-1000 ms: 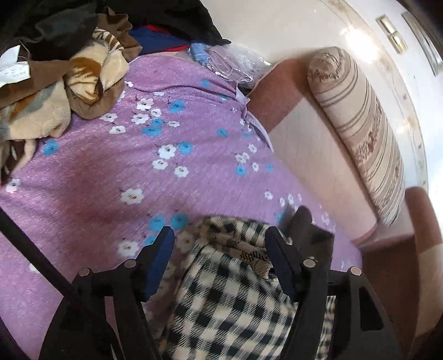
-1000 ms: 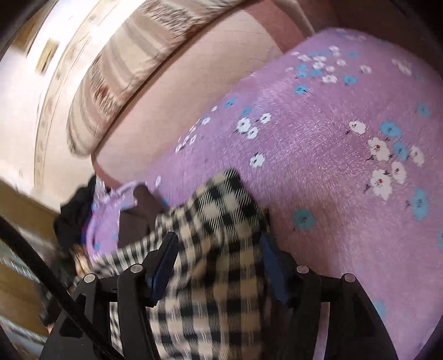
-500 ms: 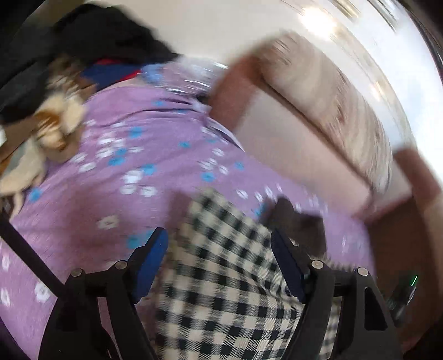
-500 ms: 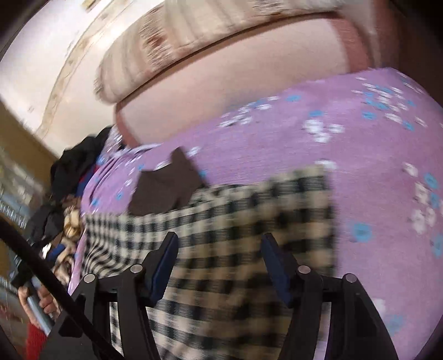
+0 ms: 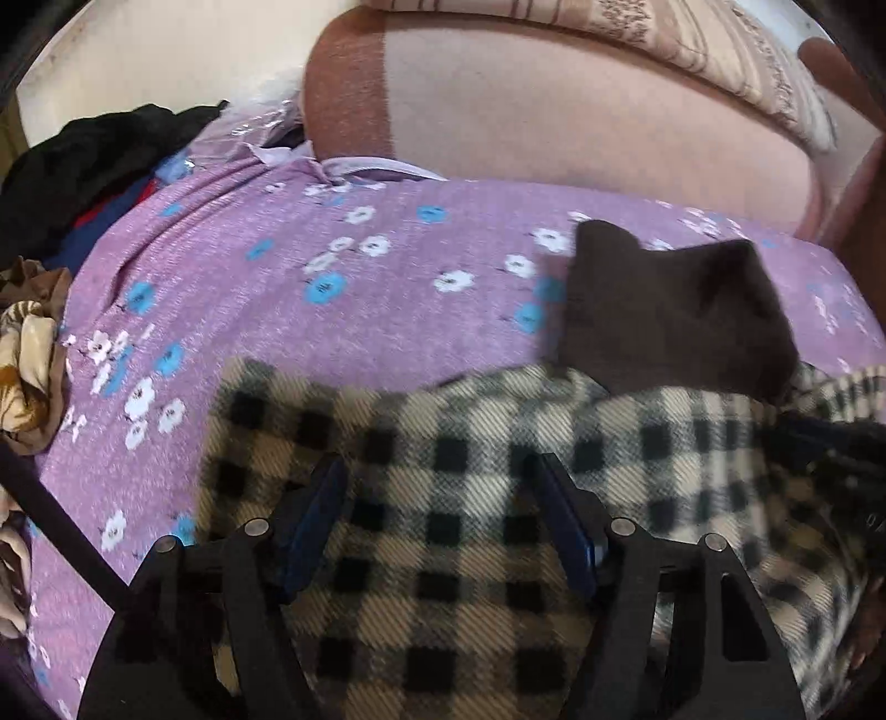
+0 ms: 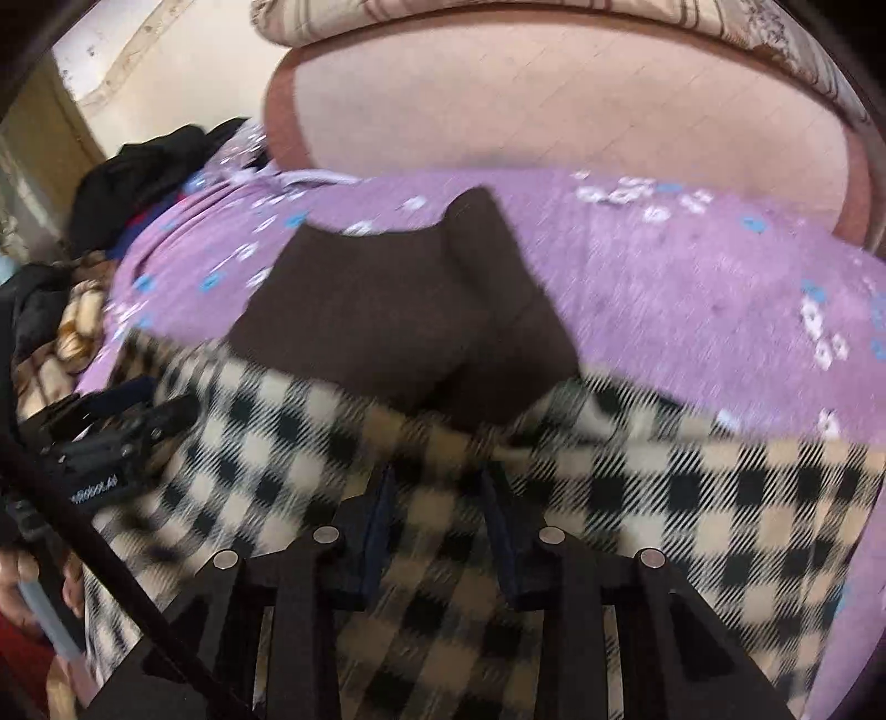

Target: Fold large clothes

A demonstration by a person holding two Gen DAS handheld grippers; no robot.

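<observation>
A black-and-cream checked garment (image 5: pixel 476 487) with a dark brown hood or collar (image 5: pixel 664 310) lies spread across the purple flowered bed cover (image 5: pixel 277 277). My left gripper (image 5: pixel 443 487) sits over the left part of the checked cloth, jaws apart with fabric lying between them. In the right wrist view the same garment (image 6: pixel 692 498) and its brown part (image 6: pixel 398 327) show. My right gripper (image 6: pixel 437 493) has its jaws closer together, pinching a fold of the checked cloth. The left gripper (image 6: pixel 111 437) shows at the left of that view.
A pile of other clothes (image 5: pixel 33 354) lies at the left end of the bed, with dark garments (image 5: pixel 94 160) behind. The sofa back (image 5: pixel 581 111) and a striped bolster (image 5: pixel 692 39) stand behind the bed.
Both grippers swung round to face the sofa back. The checked garment has been spread out wider across the cover. The right gripper's jaws have narrowed onto the cloth.
</observation>
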